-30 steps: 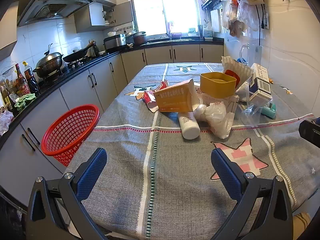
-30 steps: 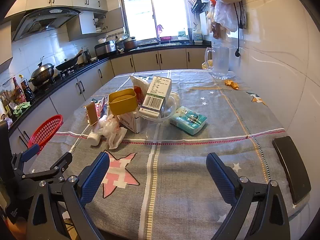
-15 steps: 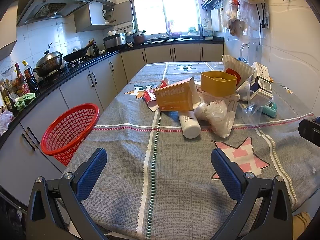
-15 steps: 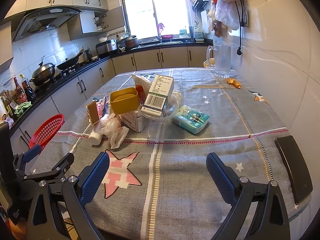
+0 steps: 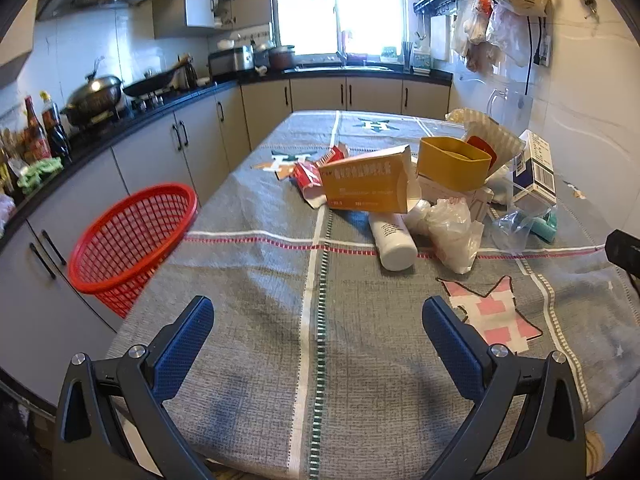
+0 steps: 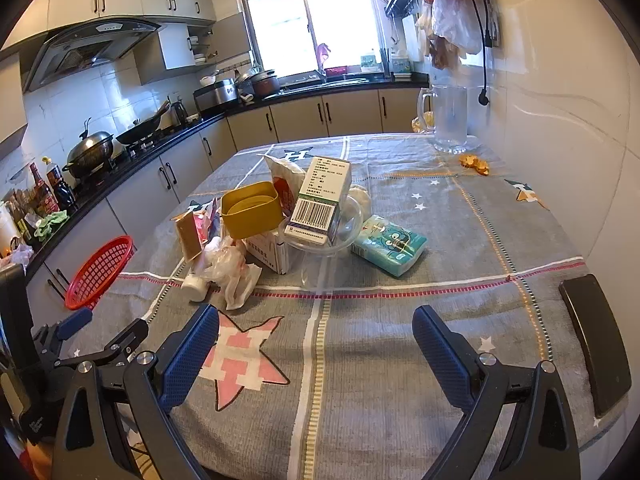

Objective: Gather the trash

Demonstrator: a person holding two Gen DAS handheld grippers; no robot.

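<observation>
My left gripper [image 5: 318,316] hangs low over the near edge of the desk [image 5: 256,360], its blue fingers [image 5: 184,344] spread wide with nothing between them but grey checked cloth. My right gripper [image 6: 316,338] is the same: fingers [image 6: 440,354] parted and bare, above a pink star patch [image 6: 236,360] on the cloth. A black flat slab [image 6: 596,344] lies at the desk's right edge, just beside my right hand's side.

Past the red stitched line the trash sits in one heap near the middle of the desk. Nearest me is a white bottle [image 5: 394,236] lying on its side, touching a crumpled clear plastic bag [image 5: 454,236]. Behind them an orange carton [image 5: 366,186] leans tilted, with red wrappers [image 5: 310,174] just to its left. A yellow tub [image 6: 250,210] rests on top of a white box [image 6: 268,250]. To the right a barcode box [image 6: 320,204] stands tilted inside a clear plastic bowl [image 6: 324,240], and a teal tissue pack [image 6: 390,244] lies touching that bowl.

A red mesh basket [image 5: 128,236] sits off the desk's left edge, well apart from the heap.

Farther back, a glass pitcher [image 6: 448,118] stands by the wall, orange scraps [image 6: 474,164] near it.
</observation>
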